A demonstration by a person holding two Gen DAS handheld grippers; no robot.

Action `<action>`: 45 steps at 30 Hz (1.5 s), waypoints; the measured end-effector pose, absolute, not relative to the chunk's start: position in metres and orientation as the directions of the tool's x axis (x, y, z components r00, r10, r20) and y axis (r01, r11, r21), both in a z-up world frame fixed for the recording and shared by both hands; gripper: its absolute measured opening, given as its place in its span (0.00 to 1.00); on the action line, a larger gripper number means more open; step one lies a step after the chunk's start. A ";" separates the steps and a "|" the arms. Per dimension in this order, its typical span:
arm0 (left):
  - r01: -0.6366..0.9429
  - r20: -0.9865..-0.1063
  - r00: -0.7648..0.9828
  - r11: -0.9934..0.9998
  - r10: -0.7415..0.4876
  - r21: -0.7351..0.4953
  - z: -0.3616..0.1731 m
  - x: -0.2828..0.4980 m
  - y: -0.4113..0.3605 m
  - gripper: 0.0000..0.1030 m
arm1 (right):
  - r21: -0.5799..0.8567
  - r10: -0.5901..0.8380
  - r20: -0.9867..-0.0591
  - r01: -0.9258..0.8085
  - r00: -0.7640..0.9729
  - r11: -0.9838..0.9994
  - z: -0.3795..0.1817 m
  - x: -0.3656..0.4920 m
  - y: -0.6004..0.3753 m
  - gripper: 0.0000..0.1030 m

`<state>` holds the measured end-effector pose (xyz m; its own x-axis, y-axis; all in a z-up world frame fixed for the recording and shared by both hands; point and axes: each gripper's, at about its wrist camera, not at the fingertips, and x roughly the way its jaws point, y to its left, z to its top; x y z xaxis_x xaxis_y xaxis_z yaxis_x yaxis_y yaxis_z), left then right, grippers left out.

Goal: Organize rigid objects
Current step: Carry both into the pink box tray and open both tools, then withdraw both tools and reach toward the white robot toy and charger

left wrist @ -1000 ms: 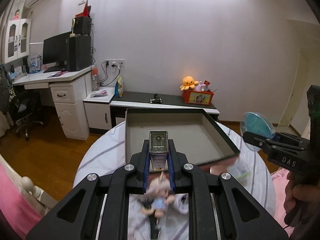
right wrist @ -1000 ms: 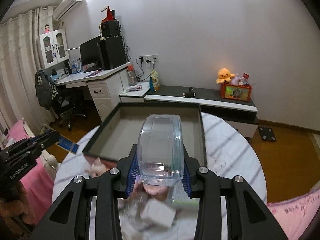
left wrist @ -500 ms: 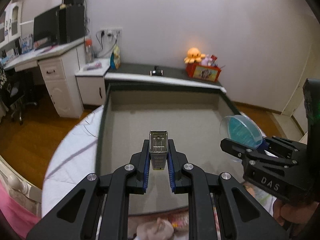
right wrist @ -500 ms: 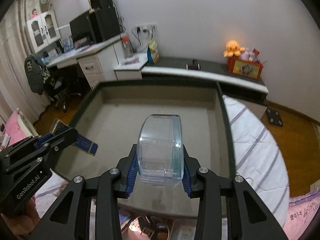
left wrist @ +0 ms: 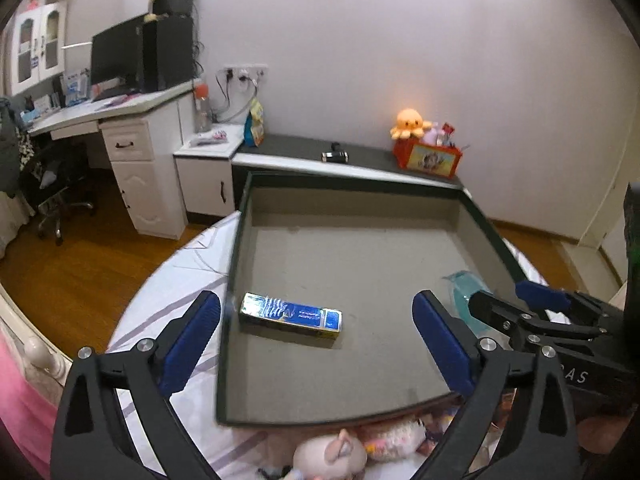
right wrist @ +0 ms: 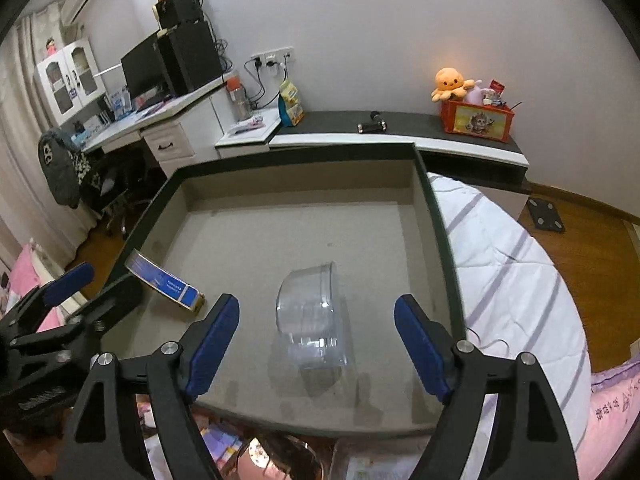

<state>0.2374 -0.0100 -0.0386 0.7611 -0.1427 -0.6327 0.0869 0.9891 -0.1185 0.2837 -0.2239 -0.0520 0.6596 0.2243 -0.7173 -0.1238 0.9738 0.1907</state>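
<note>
A blue and gold box lies flat on the grey floor of the dark-rimmed tray, near its left wall. My left gripper hovers over the box with its jaws opening wide and touching nothing. A clear plastic container rests on its side on the tray floor, right of the box. My right gripper is above the container, jaws opening, pads apart from it. Each gripper shows in the other's view: right gripper, left gripper.
The tray sits on a round bed with white striped bedding. A plush doll and small packets lie in front of the tray's near rim. A low dark shelf and a desk stand behind.
Both grippers came forward and down over the tray, then opened. The blue box left the left jaws and the clear container left the right jaws; both now lie on the tray floor.
</note>
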 end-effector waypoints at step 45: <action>-0.040 -0.507 0.862 0.998 0.010 -0.048 -0.006 0.010 0.018 1.00 | 0.214 0.211 -0.462 -0.122 0.861 0.969 0.003 0.035 -0.235 0.84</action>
